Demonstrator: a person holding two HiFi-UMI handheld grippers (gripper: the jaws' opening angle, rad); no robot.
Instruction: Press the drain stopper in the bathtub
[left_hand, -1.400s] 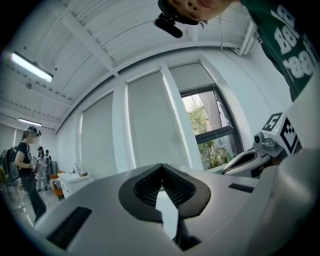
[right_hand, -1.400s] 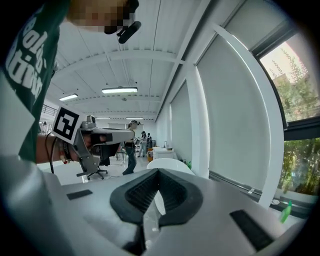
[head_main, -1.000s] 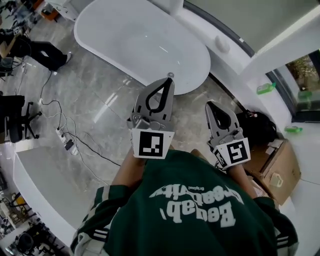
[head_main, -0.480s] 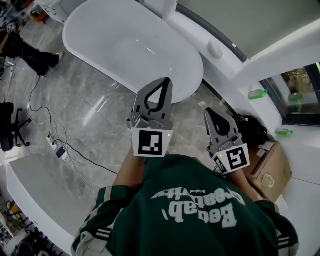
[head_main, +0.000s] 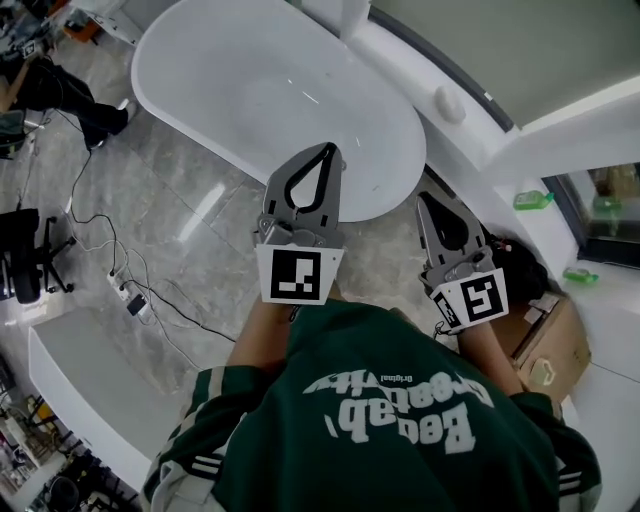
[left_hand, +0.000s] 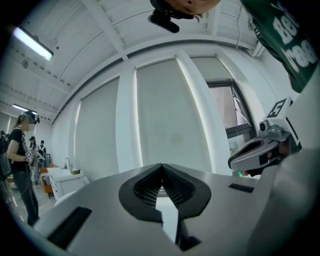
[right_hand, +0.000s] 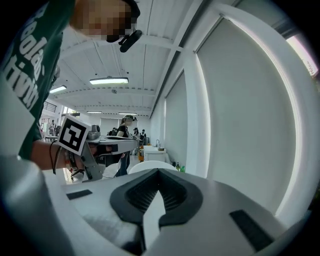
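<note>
Left gripper (head_main: 325, 148) and right gripper (head_main: 425, 198) are both closed on nothing. The bathtub (head_main: 260, 90) lies just beyond their tips, its stopper not discernible. I'd lower one closed tip squarely, pressing straight down.

Upper centre of the frame: bathtub (head_main: 250, 80) on the floor (head_main: 200, 215), with a ledge (head_main: 400, 55) behind it to the upper right. Just below, left gripper (head_main: 330, 150) overlapping the tub's near rim, right gripper (head_main: 425, 198) further right. Power strip (head_main: 130, 290) on the floor at left, cardboard box (head_main: 560, 345) at the right edge.
</note>
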